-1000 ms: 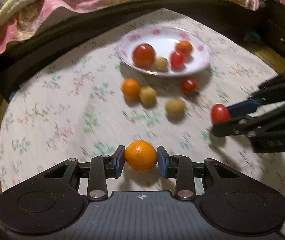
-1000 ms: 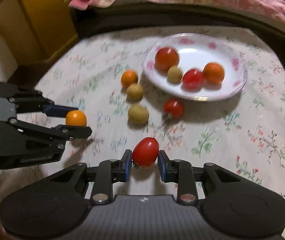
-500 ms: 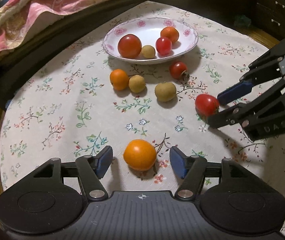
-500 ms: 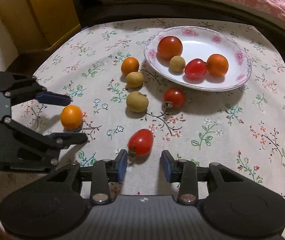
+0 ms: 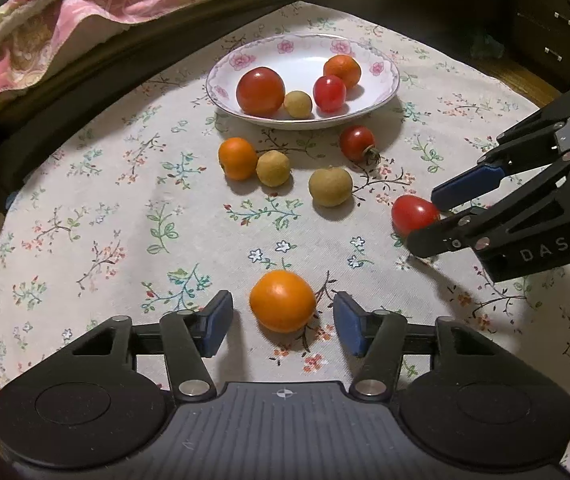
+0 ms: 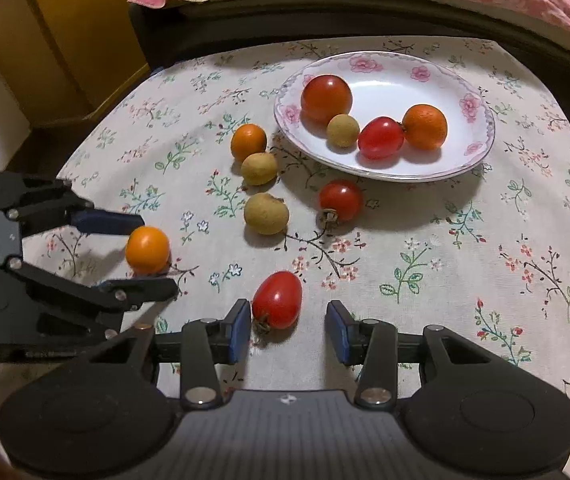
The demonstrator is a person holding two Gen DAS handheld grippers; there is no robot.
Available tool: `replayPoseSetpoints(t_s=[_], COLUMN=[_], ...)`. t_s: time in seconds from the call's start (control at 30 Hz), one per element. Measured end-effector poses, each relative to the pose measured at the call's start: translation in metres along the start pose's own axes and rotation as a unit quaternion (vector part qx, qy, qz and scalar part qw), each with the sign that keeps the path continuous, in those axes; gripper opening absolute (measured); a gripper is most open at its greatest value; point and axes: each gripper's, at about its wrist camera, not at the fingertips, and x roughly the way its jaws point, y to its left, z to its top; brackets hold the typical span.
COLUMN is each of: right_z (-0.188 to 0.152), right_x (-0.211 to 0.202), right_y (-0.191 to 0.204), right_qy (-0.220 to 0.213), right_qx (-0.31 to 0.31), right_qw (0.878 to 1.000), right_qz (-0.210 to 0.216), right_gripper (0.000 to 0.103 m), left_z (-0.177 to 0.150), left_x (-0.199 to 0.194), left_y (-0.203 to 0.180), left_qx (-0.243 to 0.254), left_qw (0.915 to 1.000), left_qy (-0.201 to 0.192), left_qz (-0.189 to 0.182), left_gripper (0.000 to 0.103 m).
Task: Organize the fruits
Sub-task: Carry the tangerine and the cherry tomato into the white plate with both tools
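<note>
My left gripper (image 5: 283, 322) stands open around an orange (image 5: 283, 301) that rests on the floral tablecloth, untouched by either pad. My right gripper (image 6: 289, 326) is open too, with an oval red tomato (image 6: 277, 300) lying on the cloth near its left pad. A white flowered plate (image 5: 385, 92) holds a big tomato (image 5: 260, 91), a longan, a small tomato and an orange. Loose on the cloth between plate and grippers lie another orange (image 5: 237, 159), two longans (image 5: 273, 168) (image 5: 330, 186) and a stemmed tomato (image 5: 357, 143).
The round table (image 5: 85, 216) ends in a dark rim at the far side, with a pink quilt (image 5: 105, 4) beyond it. A yellow cabinet (image 6: 57, 40) stands at the far left in the right wrist view. Dark drawers (image 5: 545, 36) sit at the far right.
Both grippers have opened: the orange and the oval tomato, held a second ago, now lie on the cloth. Both grippers have drawn back a little.
</note>
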Motion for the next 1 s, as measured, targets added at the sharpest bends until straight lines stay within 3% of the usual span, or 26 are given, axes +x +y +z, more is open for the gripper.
replayPoseSetpoints(t_s=[0.2, 0.37, 0.47, 1.0], right_z=[0.001, 0.002, 0.003, 0.011], right_x=[0.002, 0.003, 0.003, -0.009], right_y=[0.003, 0.006, 0.004, 0.005], right_qy=[-0.002, 0.004, 0.006, -0.016], right_qx=[-0.005, -0.018, -0.014, -0.005], right_qw=[1.000, 1.000, 1.000, 1.000], right_qz=[-0.006, -0.014, -0.012, -0.005], right_gripper=[0.044, 0.031, 0.030, 0.030], left_z=[0.002, 0.002, 0.003, 0.018], left_x=[0.000, 0.001, 0.000, -0.005], left_y=[-0.002, -0.003, -0.004, -0.002], left_qx=[-0.004, -0.003, -0.004, -0.025], left_qw=[1.0000, 1.0000, 0.9999, 0.9992], left_qy=[0.002, 0.004, 0.004, -0.015], left_qz=[-0.005, -0.007, -0.009, -0.026], left_gripper=[0.059, 0.053, 0.043, 0.043])
